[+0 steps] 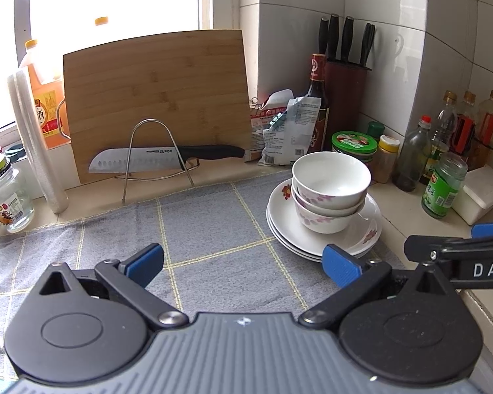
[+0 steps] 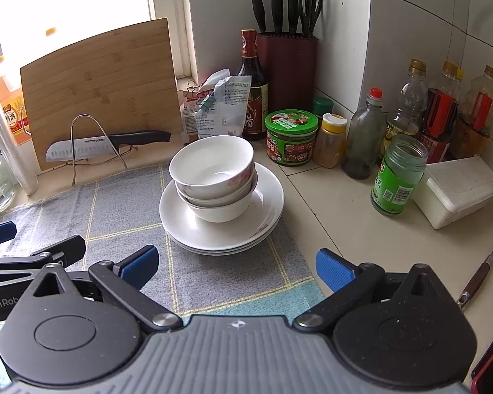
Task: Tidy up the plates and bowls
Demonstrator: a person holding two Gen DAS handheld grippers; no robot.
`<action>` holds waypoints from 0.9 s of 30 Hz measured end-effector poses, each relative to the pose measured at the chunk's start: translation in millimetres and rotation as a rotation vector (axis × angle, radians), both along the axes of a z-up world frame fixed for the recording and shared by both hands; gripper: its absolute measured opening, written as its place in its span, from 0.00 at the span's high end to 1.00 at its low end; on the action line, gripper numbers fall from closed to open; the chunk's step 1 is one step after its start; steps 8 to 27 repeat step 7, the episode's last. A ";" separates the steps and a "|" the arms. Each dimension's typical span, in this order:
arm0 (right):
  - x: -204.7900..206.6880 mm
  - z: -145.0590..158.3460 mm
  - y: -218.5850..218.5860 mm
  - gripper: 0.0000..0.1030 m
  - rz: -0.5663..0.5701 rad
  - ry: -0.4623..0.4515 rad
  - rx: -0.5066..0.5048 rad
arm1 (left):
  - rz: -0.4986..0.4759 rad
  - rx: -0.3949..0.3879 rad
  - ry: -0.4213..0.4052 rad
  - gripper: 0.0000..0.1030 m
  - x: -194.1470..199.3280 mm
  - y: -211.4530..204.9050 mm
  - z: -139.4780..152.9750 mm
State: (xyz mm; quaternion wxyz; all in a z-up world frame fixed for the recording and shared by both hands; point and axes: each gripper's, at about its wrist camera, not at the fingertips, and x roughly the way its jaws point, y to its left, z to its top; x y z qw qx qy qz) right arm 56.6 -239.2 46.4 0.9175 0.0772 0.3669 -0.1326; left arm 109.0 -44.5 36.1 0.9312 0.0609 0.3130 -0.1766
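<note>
Both tongs, left point(image 1: 243, 264) and right point(image 2: 235, 266), hang spread apart, empty. Three bowls point(image 2: 213, 177) sit nested on stacked plates point(image 2: 266, 210) on the desk's grey mat point(image 2: 125, 210), probably sorted already.

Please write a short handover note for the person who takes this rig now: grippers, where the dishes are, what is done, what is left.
Left gripper: open, empty, above the grey checked cloth.
Right gripper: open, empty, facing the dishes.
Dishes: three white floral bowls nested and sitting on a stack of white floral plates, at the cloth's right edge beside the green-lidded tin.
Done: bowls and plates look gathered into one pile.
Left: probably nothing on the cloth; no other dishes show in either view. Check outside the views before stopping.
</note>
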 end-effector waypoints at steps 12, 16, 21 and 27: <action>-0.4 0.3 0.8 0.00 0.002 -0.001 -0.003 | 0.000 0.000 0.000 0.01 0.7 2.1 0.1; -0.4 0.3 0.8 0.00 0.002 -0.001 -0.003 | 0.000 0.000 0.000 0.01 0.7 2.1 0.1; -0.4 0.3 0.8 0.00 0.002 -0.001 -0.003 | 0.000 0.000 0.000 0.01 0.7 2.1 0.1; -0.4 0.3 0.8 0.00 0.002 -0.001 -0.003 | 0.000 0.000 0.000 0.01 0.7 2.1 0.1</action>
